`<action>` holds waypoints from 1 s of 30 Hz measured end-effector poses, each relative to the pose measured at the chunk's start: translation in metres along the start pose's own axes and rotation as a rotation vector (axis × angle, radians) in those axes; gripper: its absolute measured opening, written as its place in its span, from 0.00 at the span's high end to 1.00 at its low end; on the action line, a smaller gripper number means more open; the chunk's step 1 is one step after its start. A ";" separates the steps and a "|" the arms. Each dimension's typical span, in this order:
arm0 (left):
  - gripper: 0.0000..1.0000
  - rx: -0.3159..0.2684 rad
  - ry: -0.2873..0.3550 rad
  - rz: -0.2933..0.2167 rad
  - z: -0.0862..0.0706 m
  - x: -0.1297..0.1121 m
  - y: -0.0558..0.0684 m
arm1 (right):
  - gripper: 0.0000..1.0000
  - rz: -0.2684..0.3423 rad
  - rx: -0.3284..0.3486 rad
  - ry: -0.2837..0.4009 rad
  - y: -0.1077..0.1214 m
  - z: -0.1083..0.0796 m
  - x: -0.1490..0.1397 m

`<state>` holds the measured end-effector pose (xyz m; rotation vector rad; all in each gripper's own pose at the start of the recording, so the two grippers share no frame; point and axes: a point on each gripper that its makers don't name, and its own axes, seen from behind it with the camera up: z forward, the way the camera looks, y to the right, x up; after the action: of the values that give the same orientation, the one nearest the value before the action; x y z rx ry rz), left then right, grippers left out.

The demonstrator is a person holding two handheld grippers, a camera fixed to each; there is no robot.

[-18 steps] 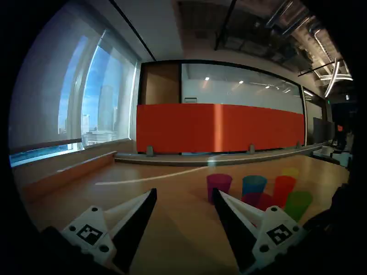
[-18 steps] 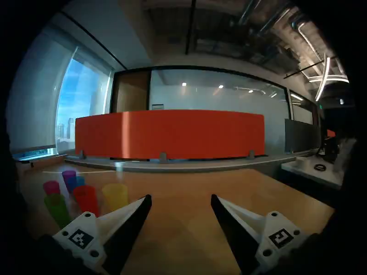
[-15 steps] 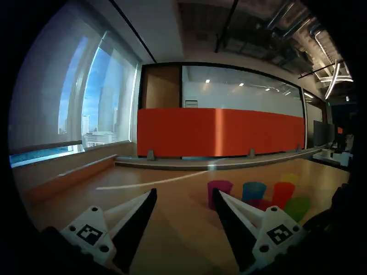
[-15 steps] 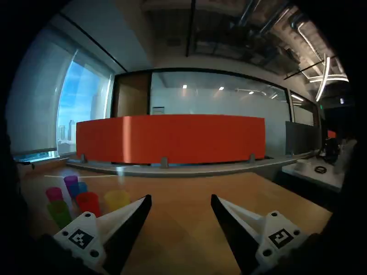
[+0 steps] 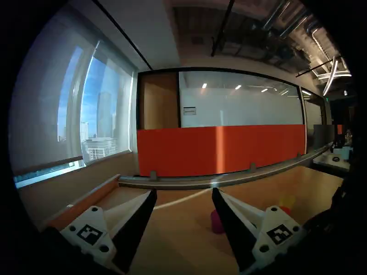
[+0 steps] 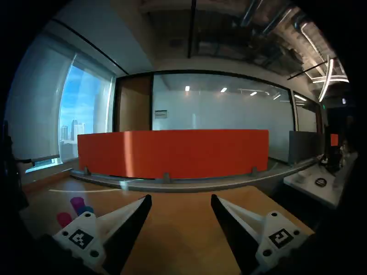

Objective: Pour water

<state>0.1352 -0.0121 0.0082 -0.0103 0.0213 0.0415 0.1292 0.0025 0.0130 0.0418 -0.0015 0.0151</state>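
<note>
A pink cup [image 5: 215, 222] and a yellow cup [image 5: 287, 201] stand on the desk [image 5: 183, 238], just right of the left gripper [image 5: 183, 191]. The right gripper [image 6: 181, 197] is over the desk too. Both have open fingers holding nothing, so no water is poured yet.

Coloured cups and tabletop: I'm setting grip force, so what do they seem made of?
Magenta cup and yellow cup: probably translucent plastic, frosted; their colour glows softly. Tan tabletop: wood or wood-look laminate, satin; it carries a soft pale streak of reflected light.
</note>
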 end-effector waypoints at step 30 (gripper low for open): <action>0.11 -0.211 -0.041 0.004 0.009 0.045 0.025 | 0.01 0.040 0.244 -0.008 -0.044 -0.003 0.061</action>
<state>0.1795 0.0146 0.0162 -0.2208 -0.0237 0.0480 0.1905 -0.0404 0.0085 0.2855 -0.0089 0.0552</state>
